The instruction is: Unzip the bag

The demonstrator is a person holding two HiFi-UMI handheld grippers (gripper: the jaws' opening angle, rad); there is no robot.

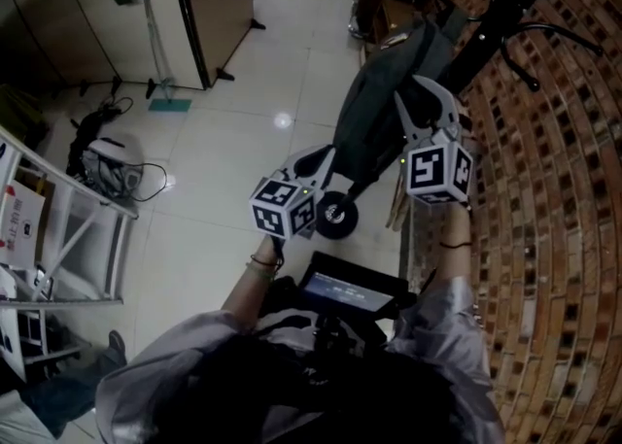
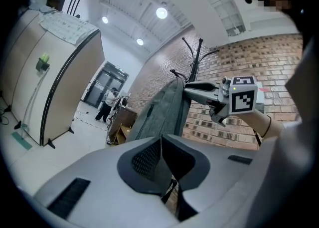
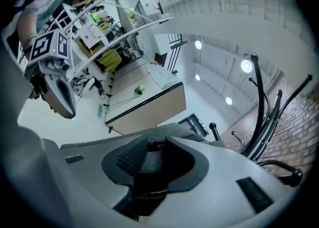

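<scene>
Head view steeply down from above; gripper views close, level along their jaws; the bag (image 1: 374,117) common to all.

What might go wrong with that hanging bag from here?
The right gripper is open around the bag's top, so it may close on fabric alone. The left gripper pinches only thin fabric, which might slip. The bag seems to hang from a coat stand, so a hard tug could swing it.

Inspected: my left gripper (image 1: 325,154) and right gripper (image 1: 428,100), pale grey shells, black-and-white marker cubes (image 1: 283,207). Sleeves (image 1: 163,357) grey; band (image 1: 261,262) on each wrist.
</scene>
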